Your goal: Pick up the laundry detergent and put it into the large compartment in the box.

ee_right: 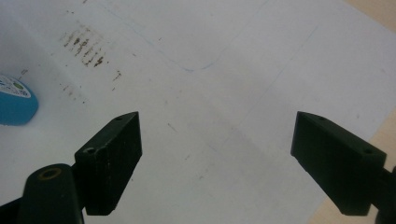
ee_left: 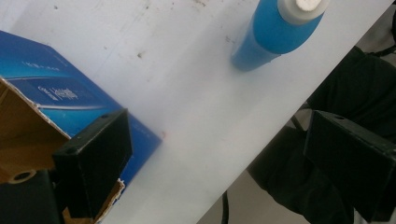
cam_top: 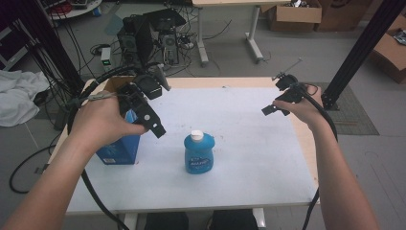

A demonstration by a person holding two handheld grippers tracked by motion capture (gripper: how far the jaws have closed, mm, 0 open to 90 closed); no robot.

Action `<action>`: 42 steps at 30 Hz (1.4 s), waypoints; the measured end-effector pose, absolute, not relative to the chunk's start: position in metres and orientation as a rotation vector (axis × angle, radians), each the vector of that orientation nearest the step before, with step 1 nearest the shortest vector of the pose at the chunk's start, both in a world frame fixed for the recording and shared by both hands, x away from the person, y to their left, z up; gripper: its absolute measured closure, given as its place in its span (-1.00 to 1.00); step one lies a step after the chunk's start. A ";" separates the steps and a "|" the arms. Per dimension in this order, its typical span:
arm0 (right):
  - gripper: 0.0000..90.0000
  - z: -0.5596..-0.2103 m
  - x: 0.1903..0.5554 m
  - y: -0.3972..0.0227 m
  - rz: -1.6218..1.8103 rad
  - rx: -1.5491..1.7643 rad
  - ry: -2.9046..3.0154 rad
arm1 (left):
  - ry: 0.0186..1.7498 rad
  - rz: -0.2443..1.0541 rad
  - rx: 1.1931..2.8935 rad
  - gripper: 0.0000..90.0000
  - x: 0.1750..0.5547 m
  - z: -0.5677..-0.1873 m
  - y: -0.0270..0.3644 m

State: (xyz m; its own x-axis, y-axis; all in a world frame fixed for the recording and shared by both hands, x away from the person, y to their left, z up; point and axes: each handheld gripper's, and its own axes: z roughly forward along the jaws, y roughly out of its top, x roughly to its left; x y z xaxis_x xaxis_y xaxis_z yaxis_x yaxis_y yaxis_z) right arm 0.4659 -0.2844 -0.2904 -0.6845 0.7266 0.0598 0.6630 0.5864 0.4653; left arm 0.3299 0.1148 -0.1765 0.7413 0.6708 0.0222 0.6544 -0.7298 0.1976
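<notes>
A blue bottle (cam_top: pixel 198 154) with a white cap stands upright near the middle of the white table (cam_top: pixel 249 143). A blue carton (cam_top: pixel 118 149) with an open top stands at the left. My left gripper (cam_top: pixel 156 128) hovers over the carton's right side, tilted down toward the bottle, open. In the left gripper view the carton (ee_left: pixel 56 95) lies beside the left jaw, the bottle (ee_left: pixel 275 32) is farther off, and the left gripper (ee_left: pixel 219 163) has nothing between its jaws. My right gripper (cam_top: pixel 269 109) hangs above the table's far right, open. The right gripper (ee_right: pixel 217 154) looks at bare tabletop, with the bottle (ee_right: pixel 16 100) at the left edge.
Beyond the table's far edge, a black computer tower (cam_top: pixel 143 38) and cables sit on the floor. Black frame posts (cam_top: pixel 359 52) rise at the right and left. A white cloth (cam_top: pixel 16 96) lies off the table's left. Cardboard boxes (cam_top: pixel 294 14) stand at the back.
</notes>
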 end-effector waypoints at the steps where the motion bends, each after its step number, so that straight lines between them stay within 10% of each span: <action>1: -0.63 -0.290 0.466 -0.284 0.701 1.175 2.676 | 1.061 0.137 2.764 -0.81 0.330 -0.176 0.115; 42: -0.63 -0.295 0.464 -0.284 0.715 1.169 2.685 | 0.833 0.052 2.814 -0.80 0.337 -0.215 0.068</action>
